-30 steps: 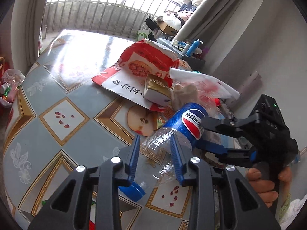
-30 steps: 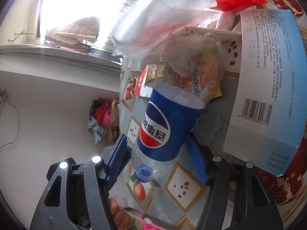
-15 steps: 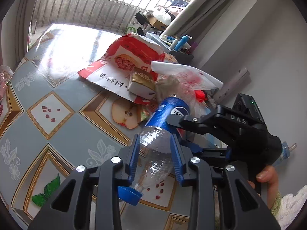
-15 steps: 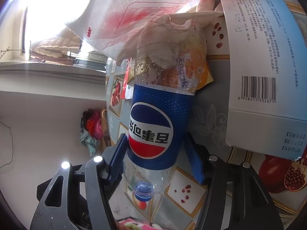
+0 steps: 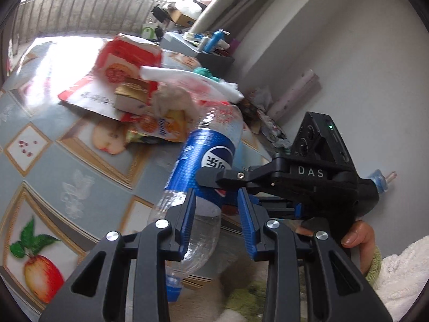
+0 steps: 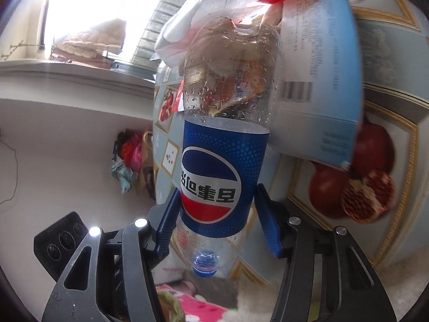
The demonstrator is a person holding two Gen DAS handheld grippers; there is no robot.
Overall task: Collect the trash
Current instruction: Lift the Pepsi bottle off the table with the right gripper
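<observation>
Your right tongs [image 6: 217,224] pinch the Pepsi bottle [image 6: 222,161] at its blue label, cap toward you and base pointing away. Your left tongs [image 5: 215,224] stand spread around the bottle's clear neck end; whether their blue pads [image 5: 185,228] touch it I cannot tell. The bottle hangs clear of the bench [image 5: 80,161], so one piece is picked up, but no bin shows.

Beyond the left tongs lies the rest: an orange snack wrapper [image 5: 161,127], a crumpled tissue [image 5: 171,100], a gold box [image 5: 131,96], a red bag [image 5: 118,61].

Only the right view shows the blue-and-white carton [image 6: 321,80] beyond the bottle; only the left shows your right hand [image 5: 359,244].
</observation>
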